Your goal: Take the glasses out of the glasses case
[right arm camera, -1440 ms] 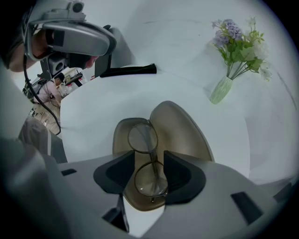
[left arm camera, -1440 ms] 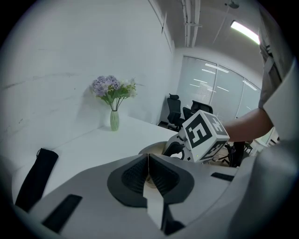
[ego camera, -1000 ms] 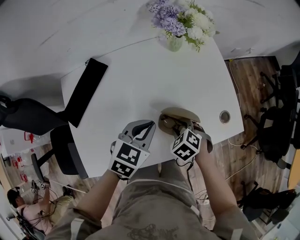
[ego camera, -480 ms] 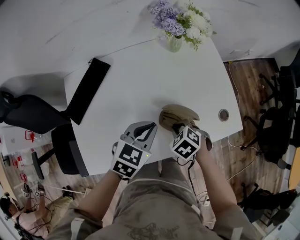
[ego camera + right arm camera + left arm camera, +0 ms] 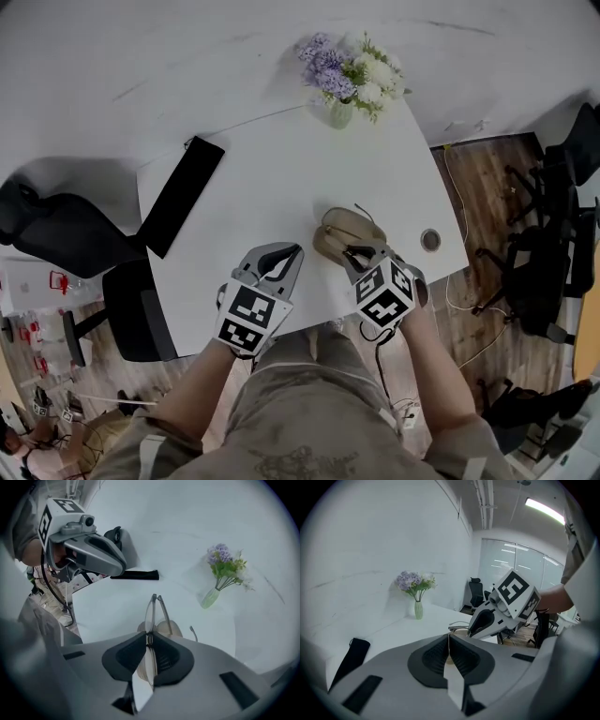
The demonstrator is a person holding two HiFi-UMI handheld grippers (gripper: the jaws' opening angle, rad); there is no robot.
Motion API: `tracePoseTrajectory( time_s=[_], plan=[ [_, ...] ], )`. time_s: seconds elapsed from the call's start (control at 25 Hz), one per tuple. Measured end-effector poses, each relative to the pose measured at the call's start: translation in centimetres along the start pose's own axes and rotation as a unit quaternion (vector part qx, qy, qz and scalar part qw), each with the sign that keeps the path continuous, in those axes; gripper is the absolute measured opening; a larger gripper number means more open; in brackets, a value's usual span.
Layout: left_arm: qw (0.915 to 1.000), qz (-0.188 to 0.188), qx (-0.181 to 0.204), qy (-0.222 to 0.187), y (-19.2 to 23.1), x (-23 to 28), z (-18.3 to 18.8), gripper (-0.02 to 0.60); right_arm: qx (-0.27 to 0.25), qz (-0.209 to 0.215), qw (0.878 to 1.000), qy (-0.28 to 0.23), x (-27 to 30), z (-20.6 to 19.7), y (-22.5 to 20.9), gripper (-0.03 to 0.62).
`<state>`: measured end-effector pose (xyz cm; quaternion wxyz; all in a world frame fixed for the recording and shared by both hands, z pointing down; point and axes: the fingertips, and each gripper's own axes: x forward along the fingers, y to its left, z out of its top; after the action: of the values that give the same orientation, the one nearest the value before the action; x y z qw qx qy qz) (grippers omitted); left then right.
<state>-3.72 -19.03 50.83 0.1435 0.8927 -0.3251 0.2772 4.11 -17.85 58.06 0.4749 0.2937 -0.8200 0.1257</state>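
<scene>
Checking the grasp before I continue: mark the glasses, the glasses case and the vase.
glasses (image 5: 149, 614), right gripper view, lens rim
glasses case (image 5: 342, 228), head view, tan shell
vase (image 5: 418, 610), left gripper view, its body

White table (image 5: 281, 178) with rounded corners. At far edge, small vase (image 5: 339, 113) standing upright, holding purple and white flowers. Along left edge, flat black pouch (image 5: 183, 195) lying at a slant. Toward near right corner, open tan glasses case (image 5: 337, 232); well right of it, round cable port (image 5: 430, 240) set into tabletop.

Glasses (image 5: 150, 612) above case (image 5: 343, 228) at table (image 5: 281, 178) front, vase (image 5: 338, 113) behind, pouch (image 5: 183, 196) left
</scene>
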Motion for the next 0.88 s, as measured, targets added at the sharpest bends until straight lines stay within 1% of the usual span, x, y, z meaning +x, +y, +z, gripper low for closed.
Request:
tracePoseTrajectory(
  time_s=[0.28, 0.48, 0.64, 0.8, 0.88],
  plan=[
    [0.9986, 0.03, 0.023, -0.036, 1.7, -1.9, 4.2, 0.02, 0.002, -0.054, 0.996, -0.065, -6.1, 3.9, -2.8, 0.063],
    [0.9957, 0.051, 0.046, -0.063, 2.7, -3.4, 7.6, 0.02, 0.019, -0.092, 0.987, -0.131, -11.4, 6.9, -5.0, 0.063],
    [0.9915, 0.065, 0.061, -0.094, 3.1, -5.1, 10.9, 0.02, 0.037, -0.125, 0.972, -0.196, -16.6, 9.3, -6.6, 0.063],
    [0.9848, 0.08, 0.073, -0.135, 3.3, -7.2, 14.5, 0.02, 0.053, -0.163, 0.95, -0.262, -21.9, 11.1, -8.0, 0.063],
    [0.9809, 0.081, 0.069, -0.163, 3.0, -8.6, 16.3, 0.02, 0.055, -0.182, 0.938, -0.289, -24.5, 11.4, -8.3, 0.063]
  ],
)
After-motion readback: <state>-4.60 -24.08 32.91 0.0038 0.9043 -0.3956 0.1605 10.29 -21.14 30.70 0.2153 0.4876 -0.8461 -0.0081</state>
